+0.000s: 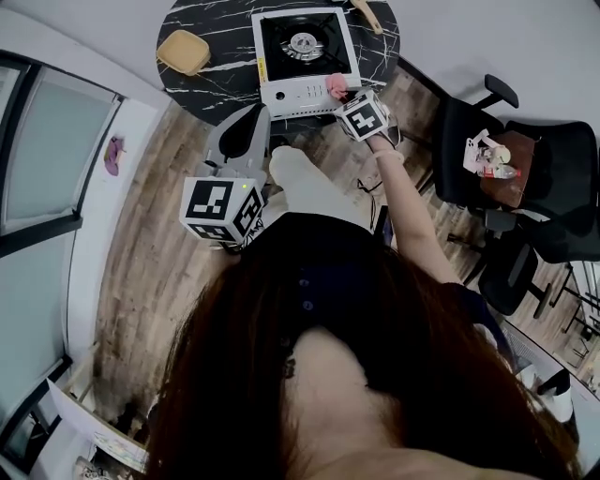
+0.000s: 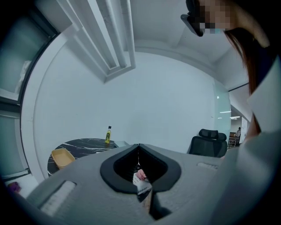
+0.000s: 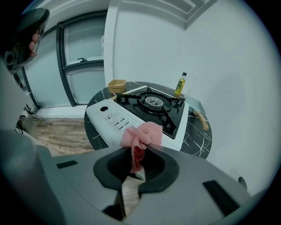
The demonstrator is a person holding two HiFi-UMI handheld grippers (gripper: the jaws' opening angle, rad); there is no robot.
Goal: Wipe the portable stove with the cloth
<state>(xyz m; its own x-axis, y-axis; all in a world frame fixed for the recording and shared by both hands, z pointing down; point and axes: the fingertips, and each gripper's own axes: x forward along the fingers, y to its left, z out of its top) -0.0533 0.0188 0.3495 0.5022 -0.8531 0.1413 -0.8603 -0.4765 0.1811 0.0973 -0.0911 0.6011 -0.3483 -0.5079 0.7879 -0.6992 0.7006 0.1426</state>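
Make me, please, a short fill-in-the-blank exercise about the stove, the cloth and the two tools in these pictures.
1. The right tool holds a ___ cloth.
2. The stove stands on a round table whose top is ___ with white veins.
3. The left tool is shut and holds ___.
4. The tray beside the stove is ___ in colour.

Missing words: pink; black; nothing; yellow.

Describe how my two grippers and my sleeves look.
The left gripper and the right gripper both have broad grey bodies, with black pads lining the jaws. Each carries a cube with black-and-white square markers. No cables show. The person wears a dark top, and the right forearm is unsleeved.
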